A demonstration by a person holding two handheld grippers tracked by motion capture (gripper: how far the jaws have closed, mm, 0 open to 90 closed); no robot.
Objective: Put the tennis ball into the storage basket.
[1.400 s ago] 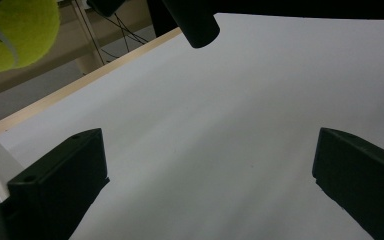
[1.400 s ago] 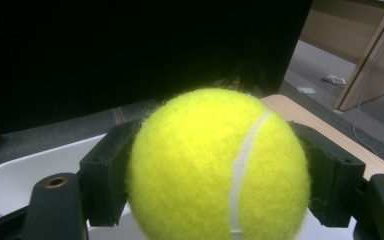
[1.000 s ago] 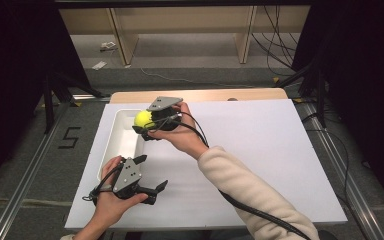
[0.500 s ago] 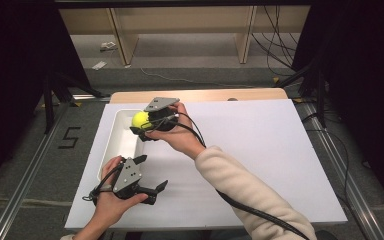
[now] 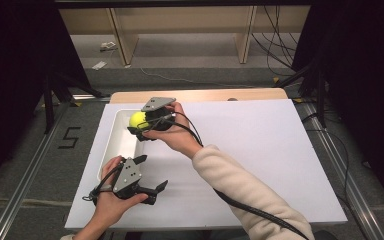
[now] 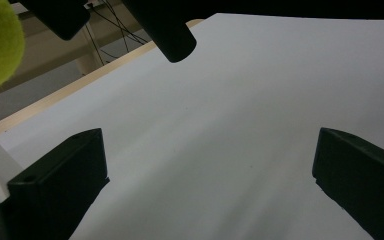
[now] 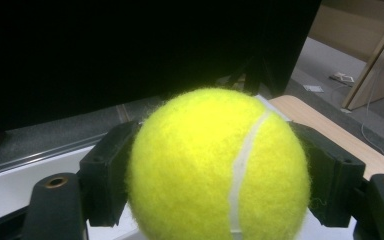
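Right gripper point(image 5: 139, 131) is clamped on the tennis ball point(image 5: 138, 119), one jaw on each side of it, ball lifted above the white tray point(image 5: 115, 145) just below. Left gripper point(image 5: 150, 175) has its jaws spread wide with nothing between them, low over the white surface point(image 5: 280, 165), ball up and ahead of it.

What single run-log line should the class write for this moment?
right gripper: shut on tennis ball | over white tray | left gripper: open, nothing held, low over white table sheet
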